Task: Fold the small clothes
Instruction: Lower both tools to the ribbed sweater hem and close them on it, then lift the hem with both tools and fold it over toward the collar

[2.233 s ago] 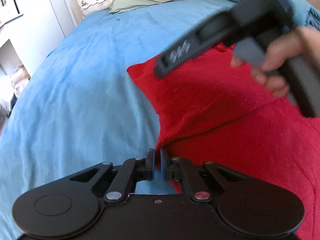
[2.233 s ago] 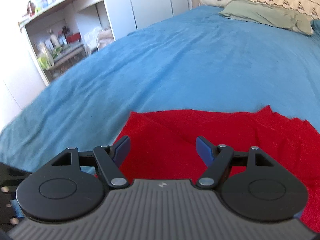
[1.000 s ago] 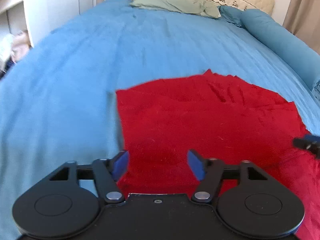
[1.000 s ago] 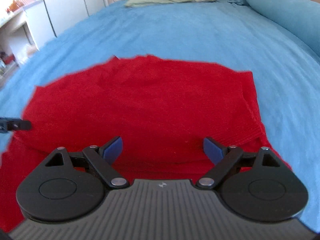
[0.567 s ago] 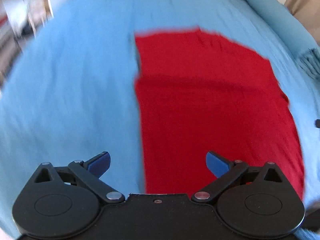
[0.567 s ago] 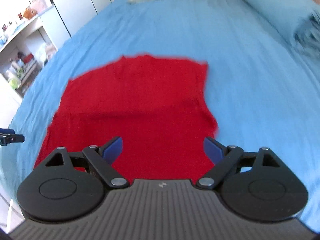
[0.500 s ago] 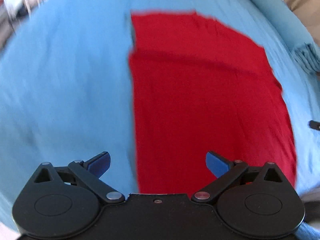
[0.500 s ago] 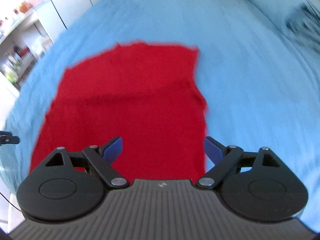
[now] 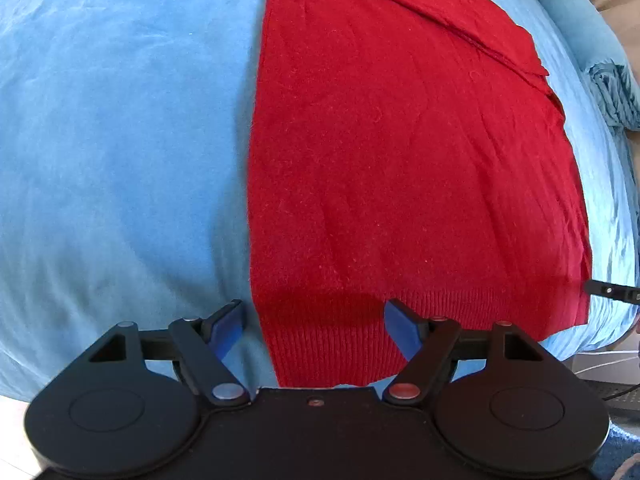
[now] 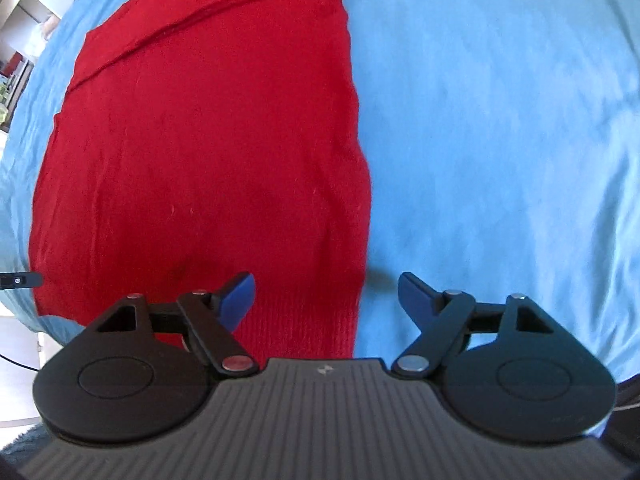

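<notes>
A red knit garment (image 9: 400, 152) lies flat on the blue bedspread (image 9: 120, 140), its far part folded over and its ribbed hem nearest me. My left gripper (image 9: 314, 322) is open and empty, its jaws straddling the hem's near left corner. In the right wrist view the same red garment (image 10: 208, 140) fills the left half. My right gripper (image 10: 326, 294) is open and empty, straddling the hem's near right corner. Each gripper's tip shows at the edge of the other's view.
The blue bedspread (image 10: 500, 120) stretches away on both sides of the garment. A rolled blue blanket (image 9: 612, 92) lies at the bed's right edge. White shelving (image 10: 24, 20) stands off the bed's left side. The bed's near edge is just beneath both grippers.
Both grippers pulled back from the far fold to the near hem and lowered toward its corners. The left gripper, shut 2.2 s ago, is open now. The garment lies still.
</notes>
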`<state>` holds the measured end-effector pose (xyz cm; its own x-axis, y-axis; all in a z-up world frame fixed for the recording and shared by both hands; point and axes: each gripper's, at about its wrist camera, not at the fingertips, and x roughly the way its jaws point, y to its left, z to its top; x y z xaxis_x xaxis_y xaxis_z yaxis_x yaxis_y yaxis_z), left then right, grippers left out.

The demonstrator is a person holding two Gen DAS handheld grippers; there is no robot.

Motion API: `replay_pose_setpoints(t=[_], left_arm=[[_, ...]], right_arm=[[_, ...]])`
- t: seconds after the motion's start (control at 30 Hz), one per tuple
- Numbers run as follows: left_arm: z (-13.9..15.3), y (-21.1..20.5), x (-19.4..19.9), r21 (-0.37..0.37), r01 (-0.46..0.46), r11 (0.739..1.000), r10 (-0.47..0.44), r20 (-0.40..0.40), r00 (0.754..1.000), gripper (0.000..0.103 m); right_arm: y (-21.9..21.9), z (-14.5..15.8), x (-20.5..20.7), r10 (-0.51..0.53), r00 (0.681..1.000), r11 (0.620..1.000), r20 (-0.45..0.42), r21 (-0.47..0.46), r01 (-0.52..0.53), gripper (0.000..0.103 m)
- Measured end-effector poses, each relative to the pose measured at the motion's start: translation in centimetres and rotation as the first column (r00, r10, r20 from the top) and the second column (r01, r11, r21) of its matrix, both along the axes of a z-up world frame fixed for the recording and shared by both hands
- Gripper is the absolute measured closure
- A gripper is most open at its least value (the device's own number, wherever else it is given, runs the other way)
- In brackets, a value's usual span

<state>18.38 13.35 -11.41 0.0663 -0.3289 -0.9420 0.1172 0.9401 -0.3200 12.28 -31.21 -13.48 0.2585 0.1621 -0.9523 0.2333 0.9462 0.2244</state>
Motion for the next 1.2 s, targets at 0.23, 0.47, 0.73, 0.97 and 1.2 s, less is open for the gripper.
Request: replay_pose_setpoints(t=[0.23,0.47,0.73,0.97,1.2], left_arm=[[-0.3,-0.3,0.2,0.012,0.061,0.998,-0.060,-0.047,0.997,0.067],[-1.3,-1.9,0.5,0.024,0.091,0.996,-0.089,-0.066,0.994,0.070],[-1.1,-2.1,0.6,0.060,0.150,0.987,-0.146,-0.063,0.987,0.094],[0.6,-3.5,0.9,0.102,0.163,0.981,-0.159,-0.046,0.986,0.097],[4.5,-2.9,1.7,0.065,0.138,0.988,-0.138,-0.008,0.990,0.097]], right_arm=[[0.2,-0.8,-0.7,0.026,0.999,0.999,-0.039,0.039,-0.024,0.029],[0.0,-1.0,-2.3,-0.005,0.998,0.999,-0.055,0.039,0.007,0.033],[1.0,-1.6,-0.8,0.026,0.997,0.999,-0.071,0.033,-0.023,0.081],[1.8,-0.3,-0.1,0.039,0.997,0.999,-0.070,0.009,-0.039,0.083],[0.5,3.6,0.5,0.030,0.999,0.999,-0.018,0.045,-0.030,0.084]])
